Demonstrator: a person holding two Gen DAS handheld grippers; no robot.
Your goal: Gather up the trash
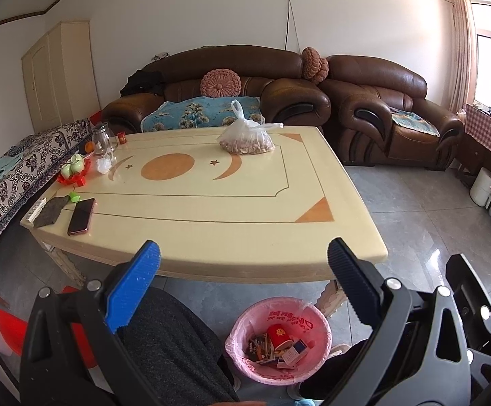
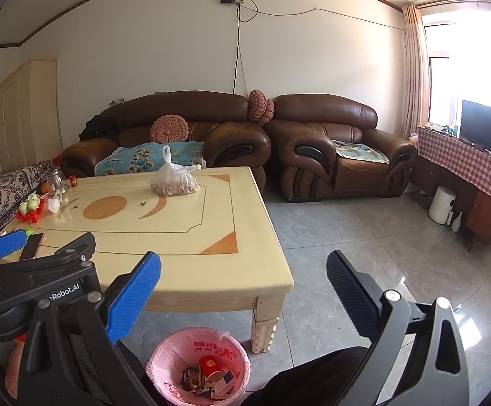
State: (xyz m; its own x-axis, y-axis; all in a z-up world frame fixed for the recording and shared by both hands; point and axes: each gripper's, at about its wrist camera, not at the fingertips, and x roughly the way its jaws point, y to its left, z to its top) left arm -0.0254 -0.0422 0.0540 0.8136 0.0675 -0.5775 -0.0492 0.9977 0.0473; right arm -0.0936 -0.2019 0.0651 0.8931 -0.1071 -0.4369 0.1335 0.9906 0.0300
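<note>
Table fills the middle of both views, cream with orange inlay, brown leather sofa on its far side. Below its near edge stands the pink-lined bin, already holding a red paper cup and small flat cartons. On the far right of the tabletop sits a knotted clear plastic bag of something brownish (nuts or shells, too small to tell). At the far left edge, beside a glass jar, lies a crumpled white wad, the likeliest trash left: light, soft, crushable, best pinched across its middle. A phone lies near left. The left gripper hovers over the near edge, jaws wide and empty; the right gripper, near the table's right corner, is likewise spread with nothing between.
</note>
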